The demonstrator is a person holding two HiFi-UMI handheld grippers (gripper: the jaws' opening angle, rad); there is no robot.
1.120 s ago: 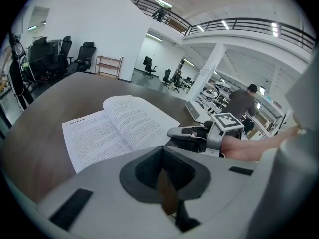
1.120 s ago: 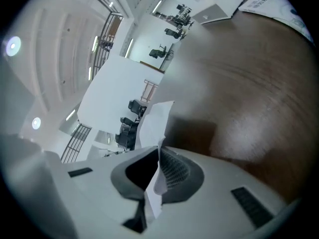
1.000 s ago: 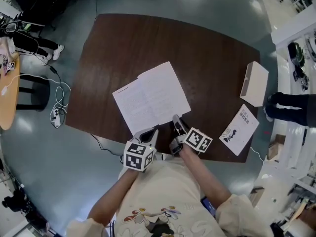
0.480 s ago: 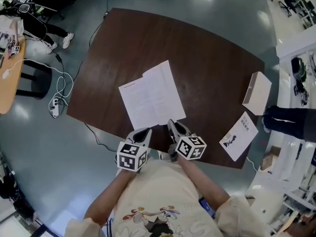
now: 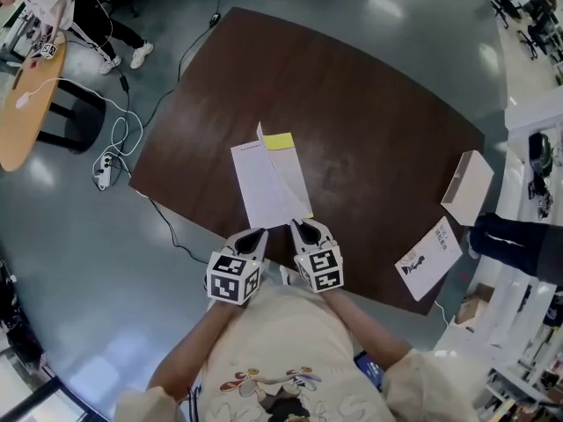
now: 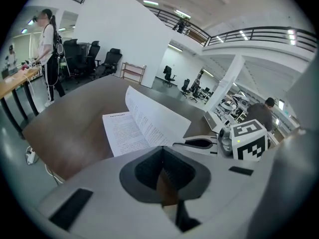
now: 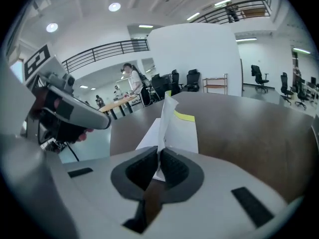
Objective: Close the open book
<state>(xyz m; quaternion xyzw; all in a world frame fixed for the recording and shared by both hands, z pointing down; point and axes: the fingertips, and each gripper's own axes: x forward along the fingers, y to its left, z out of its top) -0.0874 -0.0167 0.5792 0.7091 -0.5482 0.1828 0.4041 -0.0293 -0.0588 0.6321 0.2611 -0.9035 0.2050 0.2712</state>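
Observation:
The open book (image 5: pixel 259 187) lies on the dark brown table (image 5: pixel 369 112) near its front edge. Its left page is flat; its right half (image 5: pixel 287 178) stands nearly upright, showing a yellow cover (image 5: pixel 280 141). My right gripper (image 5: pixel 301 227) is shut on the near edge of that raised half; in the right gripper view the sheet (image 7: pixel 167 118) rises straight out of the closed jaws. My left gripper (image 5: pixel 255 234) is shut with nothing in it, just off the book's near left corner. In the left gripper view the book (image 6: pixel 124 131) lies ahead, with the right gripper (image 6: pixel 199 143) beside it.
A white box (image 5: pixel 466 187) and a thin booklet (image 5: pixel 428 258) sit at the table's right edge. Cables and a power strip (image 5: pixel 104 170) lie on the floor to the left, near a wooden desk (image 5: pixel 26 112). People stand at the upper left (image 5: pixel 53 7) and far right (image 5: pixel 519 240).
The book's right half went from lying flat to standing nearly upright, swung toward the left page. My right gripper rolled with it and both grippers shifted left in the view.

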